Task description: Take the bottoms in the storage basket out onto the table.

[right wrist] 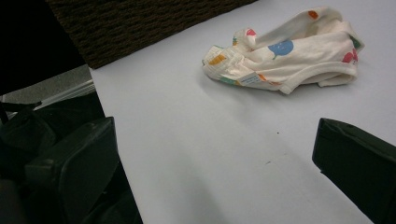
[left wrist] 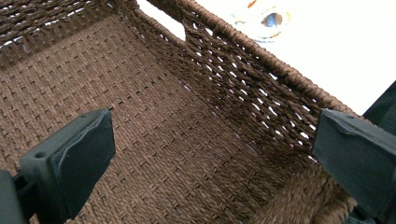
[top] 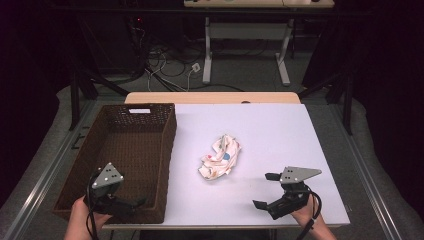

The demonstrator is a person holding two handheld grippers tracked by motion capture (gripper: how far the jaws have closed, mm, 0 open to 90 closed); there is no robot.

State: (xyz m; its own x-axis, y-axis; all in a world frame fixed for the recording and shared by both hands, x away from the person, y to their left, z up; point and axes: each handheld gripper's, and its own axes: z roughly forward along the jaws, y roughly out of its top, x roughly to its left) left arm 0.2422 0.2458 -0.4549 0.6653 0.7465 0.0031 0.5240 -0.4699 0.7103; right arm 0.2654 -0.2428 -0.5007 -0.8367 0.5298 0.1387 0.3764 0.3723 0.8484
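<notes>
Currently the left gripper [top: 134, 204] sits over the near end of the brown woven basket [top: 165, 150], jaws spread wide and holding nothing; its own view looks down at the basket's bare floor and side wall. The right gripper [top: 265, 191] hovers above the near right part of the white table [top: 280, 135], jaws likewise parted and empty. A crumpled white cloth [top: 221, 157] with coloured spots lies on the table, between the basket and the right gripper, apart from both. Cables [top: 170, 65] lie on the floor beyond the table.
</notes>
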